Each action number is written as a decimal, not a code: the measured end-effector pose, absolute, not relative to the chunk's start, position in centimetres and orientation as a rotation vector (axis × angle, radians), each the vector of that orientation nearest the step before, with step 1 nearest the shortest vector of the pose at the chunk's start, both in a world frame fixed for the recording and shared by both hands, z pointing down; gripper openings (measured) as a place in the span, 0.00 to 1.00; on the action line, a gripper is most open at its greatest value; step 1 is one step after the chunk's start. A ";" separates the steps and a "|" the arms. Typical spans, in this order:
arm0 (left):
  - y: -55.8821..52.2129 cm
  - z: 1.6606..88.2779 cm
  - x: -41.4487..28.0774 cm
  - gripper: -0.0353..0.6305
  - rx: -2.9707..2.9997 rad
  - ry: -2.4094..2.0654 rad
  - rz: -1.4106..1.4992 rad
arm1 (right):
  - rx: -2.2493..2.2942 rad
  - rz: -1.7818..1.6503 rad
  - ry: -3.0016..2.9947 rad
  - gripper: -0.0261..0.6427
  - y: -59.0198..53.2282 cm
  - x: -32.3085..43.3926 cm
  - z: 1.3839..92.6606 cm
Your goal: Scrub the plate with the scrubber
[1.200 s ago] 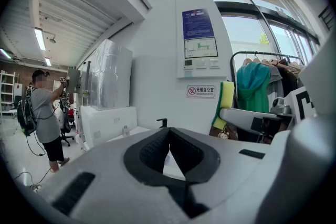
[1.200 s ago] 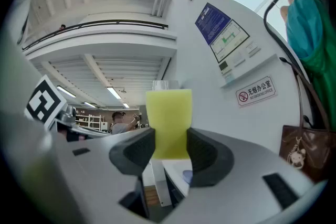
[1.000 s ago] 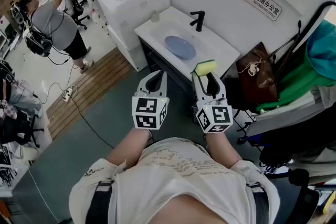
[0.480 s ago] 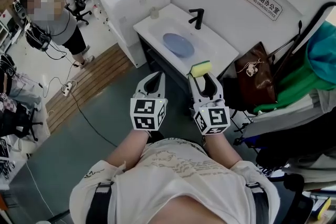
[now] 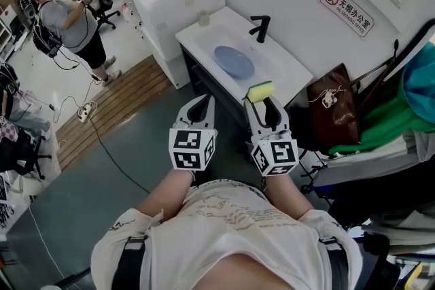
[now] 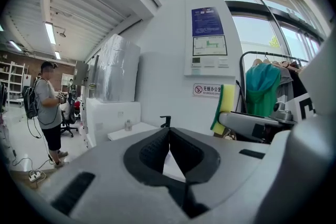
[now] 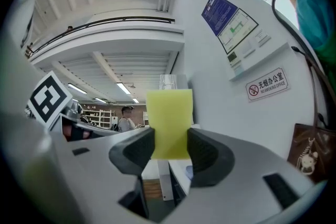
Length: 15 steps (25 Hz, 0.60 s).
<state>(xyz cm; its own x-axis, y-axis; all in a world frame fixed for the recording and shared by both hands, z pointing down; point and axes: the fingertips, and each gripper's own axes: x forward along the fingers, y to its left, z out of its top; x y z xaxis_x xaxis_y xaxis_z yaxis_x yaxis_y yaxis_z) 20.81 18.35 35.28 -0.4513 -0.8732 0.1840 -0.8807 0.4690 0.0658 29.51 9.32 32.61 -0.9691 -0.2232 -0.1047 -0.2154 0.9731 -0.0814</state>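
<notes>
Ahead, a white washstand (image 5: 289,75) stood against a white wall, with a black tap (image 5: 260,27) at the back of its basin and a small bottle (image 5: 204,19) on its far corner. The blue plate (image 5: 234,61) lay flat in the basin, well apart from both grippers. A no-smoking sign (image 5: 346,8) hung on the wall to the right of the tap, and a brown bag (image 5: 333,105) and a teal garment (image 5: 414,71) hung further right. A strip of wooden boards (image 5: 115,109) crossed the grey floor (image 5: 88,193) on the left, and beyond it another person (image 5: 68,20) stood in an open work area.

The left gripper (image 5: 202,98) was held in front of the body with its jaws pressed together and nothing between them. Beside it, the right gripper (image 5: 265,100) pinched the yellow scrubber (image 5: 261,91) between its pads, with most of the sponge standing clear above the fingertips; the left gripper view showed a green layer on one of its faces.

Compared with a second earlier, both grippers sat in almost the same place short of the washstand, the scrubber was clamped just as before and the plate had not moved. The person in the background had lowered the raised arm and now held both hands in front of the chest.
</notes>
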 end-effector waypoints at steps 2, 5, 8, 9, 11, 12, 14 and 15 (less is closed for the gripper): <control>17.7 35.3 19.8 0.09 1.534 -2.516 0.054 | -0.347 -0.102 3.012 0.33 8.8 28.6 32.7; 16.8 35.3 17.8 0.09 1.544 -2.508 0.052 | -0.360 -0.102 3.013 0.34 7.9 26.6 32.6; 15.9 35.2 15.2 0.09 1.554 -2.500 0.054 | -0.371 -0.122 3.012 0.34 7.0 24.2 32.5; 15.6 35.1 14.3 0.09 1.557 -2.499 0.054 | -0.374 -0.124 3.013 0.34 6.7 23.3 32.6; 15.1 34.9 12.3 0.09 1.562 -2.495 0.059 | -0.383 -0.132 3.014 0.34 6.1 21.4 32.6; 14.8 34.9 11.3 0.09 1.565 -2.493 0.064 | -0.388 -0.135 3.014 0.34 5.9 20.5 32.6; 14.4 34.8 9.4 0.09 1.575 -2.486 0.077 | -0.403 -0.137 3.012 0.34 5.4 18.7 32.5; 14.2 34.7 8.5 0.09 1.580 -2.482 0.083 | -0.413 -0.137 3.011 0.34 5.2 17.9 32.4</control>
<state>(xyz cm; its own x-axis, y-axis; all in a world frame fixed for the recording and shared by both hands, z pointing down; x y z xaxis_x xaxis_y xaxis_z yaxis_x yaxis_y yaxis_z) 8.50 14.16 34.72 -0.4097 -0.8909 0.1961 -0.9020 0.4278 0.0590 17.90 5.20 32.40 -0.9582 -0.2728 -0.0862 -0.2638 0.9591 -0.1024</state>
